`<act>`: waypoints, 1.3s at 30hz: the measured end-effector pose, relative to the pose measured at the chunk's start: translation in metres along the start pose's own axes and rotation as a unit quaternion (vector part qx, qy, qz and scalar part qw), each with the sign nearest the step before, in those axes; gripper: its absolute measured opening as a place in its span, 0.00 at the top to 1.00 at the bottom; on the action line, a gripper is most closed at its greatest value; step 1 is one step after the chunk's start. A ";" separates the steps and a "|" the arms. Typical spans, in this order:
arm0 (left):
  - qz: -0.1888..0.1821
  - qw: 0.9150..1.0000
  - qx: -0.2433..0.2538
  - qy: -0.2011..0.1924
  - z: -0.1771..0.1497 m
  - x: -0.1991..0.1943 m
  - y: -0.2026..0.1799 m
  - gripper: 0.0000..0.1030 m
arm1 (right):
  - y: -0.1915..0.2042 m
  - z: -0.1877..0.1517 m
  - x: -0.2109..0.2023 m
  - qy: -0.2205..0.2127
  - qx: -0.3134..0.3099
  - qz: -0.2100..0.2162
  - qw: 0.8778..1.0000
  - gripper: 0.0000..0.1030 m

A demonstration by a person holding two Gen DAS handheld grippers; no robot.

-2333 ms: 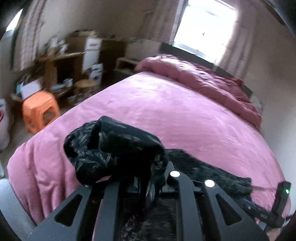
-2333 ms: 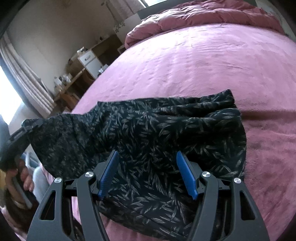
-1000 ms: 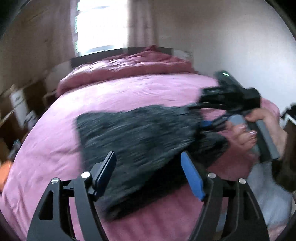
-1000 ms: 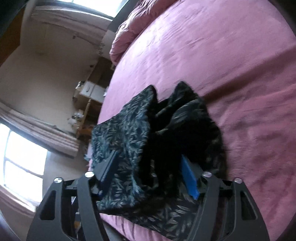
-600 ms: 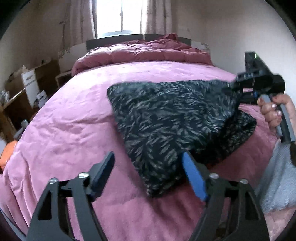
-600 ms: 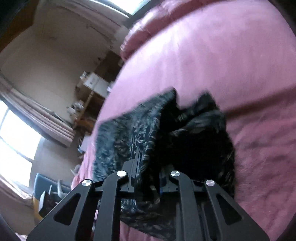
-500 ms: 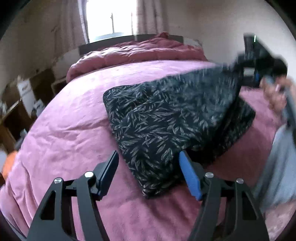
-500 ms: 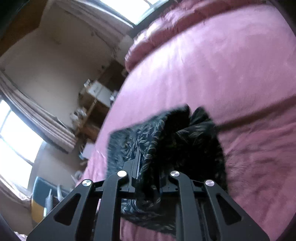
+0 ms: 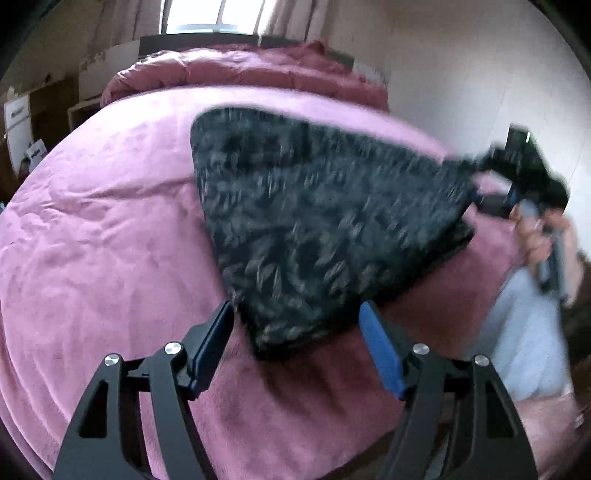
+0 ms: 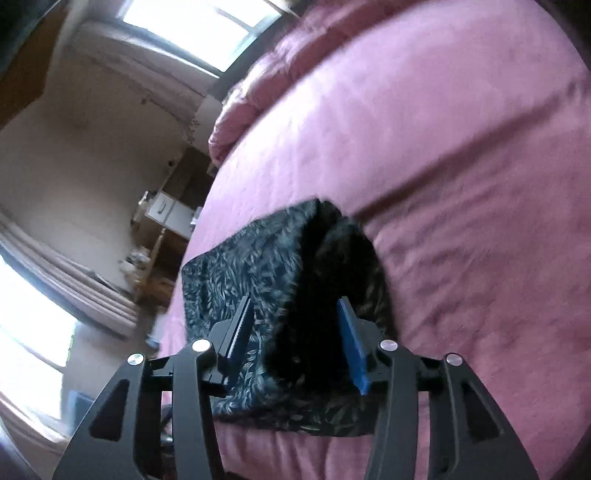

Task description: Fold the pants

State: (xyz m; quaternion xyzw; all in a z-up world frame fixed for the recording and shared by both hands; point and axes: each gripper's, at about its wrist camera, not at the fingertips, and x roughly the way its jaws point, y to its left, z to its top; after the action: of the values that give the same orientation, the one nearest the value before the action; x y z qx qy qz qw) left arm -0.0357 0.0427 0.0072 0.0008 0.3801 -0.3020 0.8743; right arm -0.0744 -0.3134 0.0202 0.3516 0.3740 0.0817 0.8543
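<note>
The black leaf-print pants [image 9: 314, 221] lie folded on the pink bed cover [image 9: 92, 240]. My left gripper [image 9: 295, 325] is open just over their near corner, and its blue pads touch nothing. At the right, a hand [image 9: 535, 236] holds my right gripper [image 9: 493, 199] at the pants' far right corner, blurred. In the right wrist view, the jaws of my right gripper [image 10: 295, 321] are opening. A raised fold of the pants [image 10: 240, 266] stands loose between them on the bed cover [image 10: 480, 184].
A bunched pink duvet [image 9: 240, 74] lies at the head of the bed under a window [image 9: 199, 14]. Wooden furniture and boxes [image 10: 166, 221] stand beside the bed. A grey-clad leg [image 9: 524, 332] is at the bed's right edge, near a pale wall.
My right gripper was shut on a fold of the pants half a second ago; now its jaws stand apart around it. My left gripper has come lower and closer to the near corner.
</note>
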 end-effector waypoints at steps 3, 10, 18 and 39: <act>-0.001 0.999 -0.013 -0.029 0.018 -0.008 0.000 0.31 | 0.009 -0.004 0.001 0.016 -0.020 0.005 1.000 0.60; 0.087 0.993 0.005 0.081 0.031 0.056 0.003 0.28 | 0.018 -0.016 0.025 0.087 -0.035 -0.133 0.987 0.82; 0.057 0.997 -0.033 0.033 0.081 0.026 0.018 0.26 | 0.064 0.005 -0.014 -0.039 -0.133 -0.152 0.979 0.78; 0.130 0.990 0.026 0.056 0.124 0.129 0.009 0.06 | 0.063 0.039 0.106 0.033 -0.267 -0.195 0.943 0.94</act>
State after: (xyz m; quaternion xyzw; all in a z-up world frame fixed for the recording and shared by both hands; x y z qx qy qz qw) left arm 0.1193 -0.0462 0.0077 0.0897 0.4167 -0.1953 0.8833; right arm 0.0357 -0.2453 0.0183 0.0281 0.4281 0.0216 0.9030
